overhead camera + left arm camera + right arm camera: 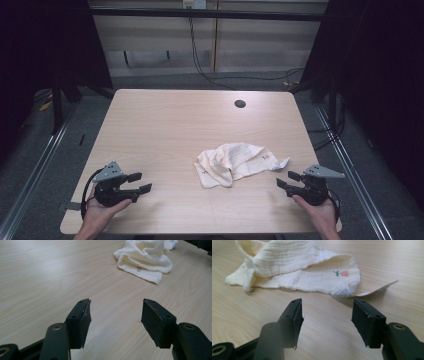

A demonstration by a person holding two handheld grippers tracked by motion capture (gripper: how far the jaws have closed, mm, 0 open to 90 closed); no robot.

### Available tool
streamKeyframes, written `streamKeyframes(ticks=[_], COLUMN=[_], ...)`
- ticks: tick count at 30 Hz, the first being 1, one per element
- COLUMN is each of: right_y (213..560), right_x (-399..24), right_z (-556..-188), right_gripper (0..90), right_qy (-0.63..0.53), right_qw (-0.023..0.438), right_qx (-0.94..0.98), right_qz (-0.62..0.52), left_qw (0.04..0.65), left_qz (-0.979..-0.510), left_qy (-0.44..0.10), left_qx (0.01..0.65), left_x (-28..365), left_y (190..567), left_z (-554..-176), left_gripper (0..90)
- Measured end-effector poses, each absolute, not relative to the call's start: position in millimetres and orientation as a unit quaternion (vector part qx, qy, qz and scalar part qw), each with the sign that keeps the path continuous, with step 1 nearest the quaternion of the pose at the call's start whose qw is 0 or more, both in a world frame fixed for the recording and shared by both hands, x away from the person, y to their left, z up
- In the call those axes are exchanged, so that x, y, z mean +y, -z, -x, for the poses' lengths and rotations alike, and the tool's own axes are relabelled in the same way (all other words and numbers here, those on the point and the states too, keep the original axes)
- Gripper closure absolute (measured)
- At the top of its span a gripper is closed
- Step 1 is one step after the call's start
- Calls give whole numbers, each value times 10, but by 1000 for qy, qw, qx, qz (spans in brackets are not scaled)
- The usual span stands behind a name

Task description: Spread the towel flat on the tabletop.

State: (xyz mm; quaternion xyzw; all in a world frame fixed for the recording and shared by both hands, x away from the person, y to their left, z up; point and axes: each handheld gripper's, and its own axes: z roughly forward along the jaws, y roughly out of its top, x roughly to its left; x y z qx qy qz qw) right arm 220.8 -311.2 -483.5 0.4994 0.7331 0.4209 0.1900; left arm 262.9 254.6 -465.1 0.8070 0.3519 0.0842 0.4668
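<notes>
Approaching crumpled cream muslin cloth [235, 164] on light wooden desk [165, 130] | left gripper [139, 183], right gripper [287, 180]: fingers wide apart, nothing held | next: cloth edges to be pinched.

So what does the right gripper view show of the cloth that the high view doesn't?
The right gripper view alone shows the cloth's ribbed weave, a small red flower print and a white care label. The high view alone shows the whole table, its cable hole and both open grippers, left and right. Both show the crumpled cloth lying untouched.
</notes>
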Motion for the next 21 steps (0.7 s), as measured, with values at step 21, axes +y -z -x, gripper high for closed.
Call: streamKeyframes(ticks=[21], right_y=[4727], right_x=[-2886], right_z=[-2314], right_gripper=[411], right_qy=[-454], right_qw=[188], right_qx=[746], right_qz=[-449], left_qw=[481], left_qz=[-805], left_qy=[-102], left_qx=[331], left_x=[2465], left_y=[4713], left_z=[-2690], left_gripper=[502])
